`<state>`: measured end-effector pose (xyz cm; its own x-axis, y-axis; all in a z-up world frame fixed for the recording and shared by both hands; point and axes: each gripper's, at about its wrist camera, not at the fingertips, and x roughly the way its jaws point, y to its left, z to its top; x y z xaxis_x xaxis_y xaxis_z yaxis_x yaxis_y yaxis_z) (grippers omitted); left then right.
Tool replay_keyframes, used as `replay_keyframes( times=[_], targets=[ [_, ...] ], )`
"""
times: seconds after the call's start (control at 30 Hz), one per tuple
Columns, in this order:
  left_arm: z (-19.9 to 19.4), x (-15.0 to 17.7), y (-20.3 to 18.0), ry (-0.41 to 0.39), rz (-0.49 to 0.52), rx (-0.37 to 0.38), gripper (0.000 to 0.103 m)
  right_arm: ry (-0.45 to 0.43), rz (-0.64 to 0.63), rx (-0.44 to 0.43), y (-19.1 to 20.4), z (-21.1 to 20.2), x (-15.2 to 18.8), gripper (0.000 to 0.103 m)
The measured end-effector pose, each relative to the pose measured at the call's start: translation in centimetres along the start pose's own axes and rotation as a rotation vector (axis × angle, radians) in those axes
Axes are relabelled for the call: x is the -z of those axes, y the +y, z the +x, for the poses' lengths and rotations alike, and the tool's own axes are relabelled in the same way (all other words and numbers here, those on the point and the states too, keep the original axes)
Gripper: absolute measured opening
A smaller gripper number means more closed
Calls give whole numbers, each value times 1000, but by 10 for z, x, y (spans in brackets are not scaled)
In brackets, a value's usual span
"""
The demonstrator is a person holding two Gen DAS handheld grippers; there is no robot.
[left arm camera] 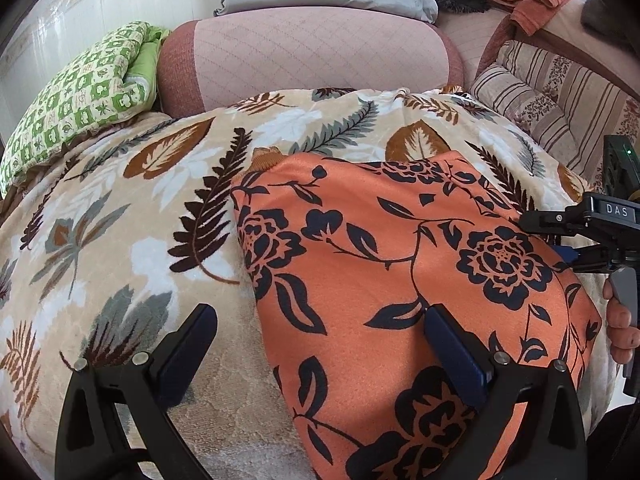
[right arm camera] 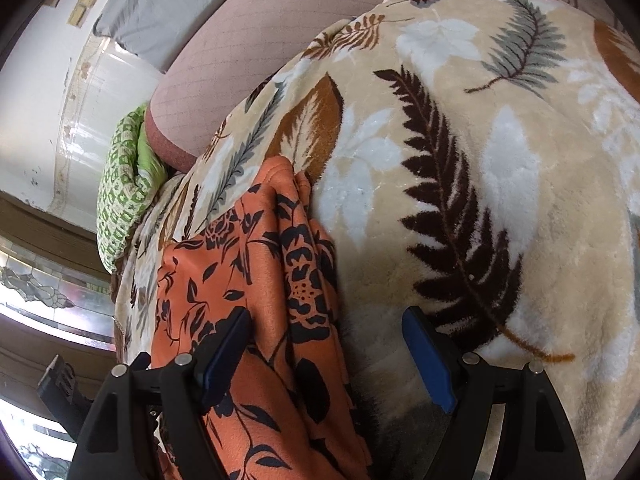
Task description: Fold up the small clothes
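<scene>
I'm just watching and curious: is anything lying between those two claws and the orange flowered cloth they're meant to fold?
Nothing visible. The orange flowered cloth lies bare on the leaf-print blanket. The left gripper and the right gripper both stand open right over its edges, with nothing on top.

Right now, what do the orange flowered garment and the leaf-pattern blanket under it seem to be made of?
Orange flowered garment: probably a thin knit or brushed synthetic; matte with a slight sheen, and it drapes in soft folds.
Leaf-pattern blanket: likely plush fleece; the fuzzy pile catches the light and looks thick.
</scene>
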<state>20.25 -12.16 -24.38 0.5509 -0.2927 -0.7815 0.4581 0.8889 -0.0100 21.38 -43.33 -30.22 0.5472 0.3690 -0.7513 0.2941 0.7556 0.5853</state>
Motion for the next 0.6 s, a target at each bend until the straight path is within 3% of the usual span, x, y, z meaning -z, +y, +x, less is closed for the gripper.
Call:
replay_keyframes(
  times=[0.17, 0.27, 0.4, 0.6],
  targets=[
    [10, -1, -3, 35, -18, 63, 103, 10, -18, -44, 6, 11, -2, 82],
    [17, -3, 0, 80, -56, 143, 103, 53, -52, -96, 18, 26, 0, 82],
    [24, -2, 8, 135, -113, 227, 103, 61, -109, -65, 33, 34, 3, 82],
    [22, 3, 4, 133, -94, 231, 103, 68, -97, -87, 32, 35, 5, 77]
  ],
)
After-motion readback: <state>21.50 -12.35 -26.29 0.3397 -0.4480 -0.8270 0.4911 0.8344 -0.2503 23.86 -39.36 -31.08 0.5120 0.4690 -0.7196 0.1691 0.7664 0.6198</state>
